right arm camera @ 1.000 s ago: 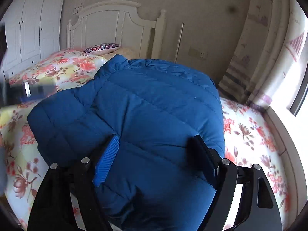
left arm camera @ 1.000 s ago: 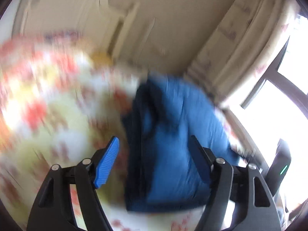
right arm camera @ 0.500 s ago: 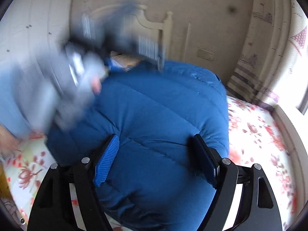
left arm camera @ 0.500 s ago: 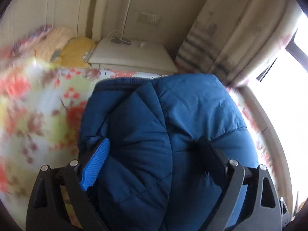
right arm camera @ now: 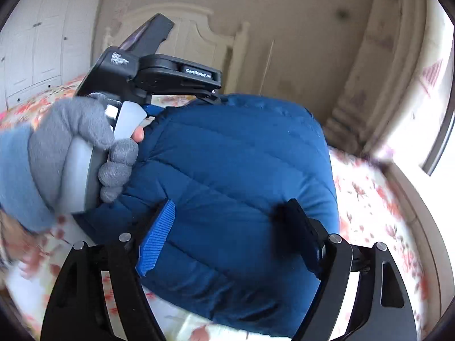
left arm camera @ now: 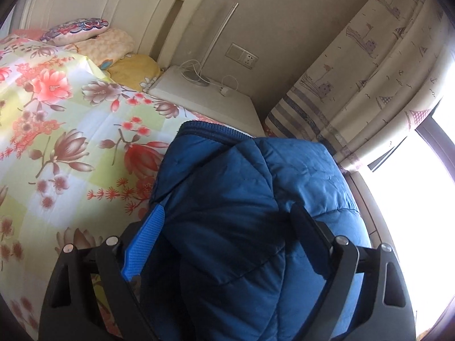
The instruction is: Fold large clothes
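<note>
A blue quilted puffer jacket point(left arm camera: 250, 199) lies folded in a thick bundle on the floral bed cover point(left arm camera: 57, 130). My left gripper point(left arm camera: 227, 227) is open, its fingers spread either side of the bundle's near end, right over it. In the right wrist view the same jacket point(right arm camera: 233, 170) fills the middle. My right gripper point(right arm camera: 233, 227) is open, its fingers wide apart above the jacket's near side. The left gripper's body point(right arm camera: 159, 68), held by a grey-gloved hand point(right arm camera: 85, 147), sits at the jacket's far left edge.
A white headboard point(left arm camera: 113, 8) and several pillows point(left arm camera: 93, 39) are at the bed's head. A white nightstand point(left arm camera: 204, 96) with a lamp and cables stands beyond the jacket. A patterned curtain point(left arm camera: 369, 71) and a bright window point(left arm camera: 421, 199) are to the right.
My left gripper has swung from the bed's left side onto the jacket and settled over it. In the right wrist view the gloved hand with that gripper has come in from the left.
</note>
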Demonstrator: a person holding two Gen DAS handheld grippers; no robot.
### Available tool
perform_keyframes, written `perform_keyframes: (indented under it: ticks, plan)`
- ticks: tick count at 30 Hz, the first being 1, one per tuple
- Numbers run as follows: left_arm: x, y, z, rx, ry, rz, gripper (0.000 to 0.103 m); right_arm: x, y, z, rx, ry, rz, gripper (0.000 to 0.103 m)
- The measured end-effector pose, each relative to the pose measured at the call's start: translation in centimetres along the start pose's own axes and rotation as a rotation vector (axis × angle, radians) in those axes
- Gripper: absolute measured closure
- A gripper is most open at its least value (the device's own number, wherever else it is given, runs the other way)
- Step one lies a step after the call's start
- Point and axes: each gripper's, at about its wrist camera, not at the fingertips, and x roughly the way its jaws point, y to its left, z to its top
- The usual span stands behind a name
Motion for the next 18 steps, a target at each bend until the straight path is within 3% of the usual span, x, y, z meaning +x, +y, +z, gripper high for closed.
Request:
perform_keyframes:
  ticks: [3, 6, 8, 12, 14, 18]
  plan:
    - [0.3, 0.3, 0.2, -0.033, 0.024, 0.044, 0.003, -0.4, -0.3, 0.5, -0.003, 0.043, 0.008, 0.024]
    - [0.2, 1.5, 0.1, -0.094, 0.082, 0.042, 0.002, -1.5, -0.3, 0.8, 0.005, 0.082, 0.022, 0.023]
    - [-1.0, 1.5, -0.3, -0.08, 0.078, 0.06, 0.002, -2.8, -0.4, 0.5, 0.001, 0.09, 0.05, 0.017]
    - [-4.8, 0.7, -1.3, -0.011, 0.02, 0.16, 0.002, -5.5, -2.4, 0.2, 0.083, 0.071, 0.13, 0.017]
    - [-7.0, -0.1, -1.8, 0.048, -0.008, 0.26, 0.002, -7.9, -3.7, 0.5, 0.135, 0.024, 0.111, 0.016]
    - [-14.2, -3.3, -2.8, 0.187, -0.175, 0.385, 0.002, -13.5, -7.1, 2.2, 0.269, -0.127, 0.062, 0.016]
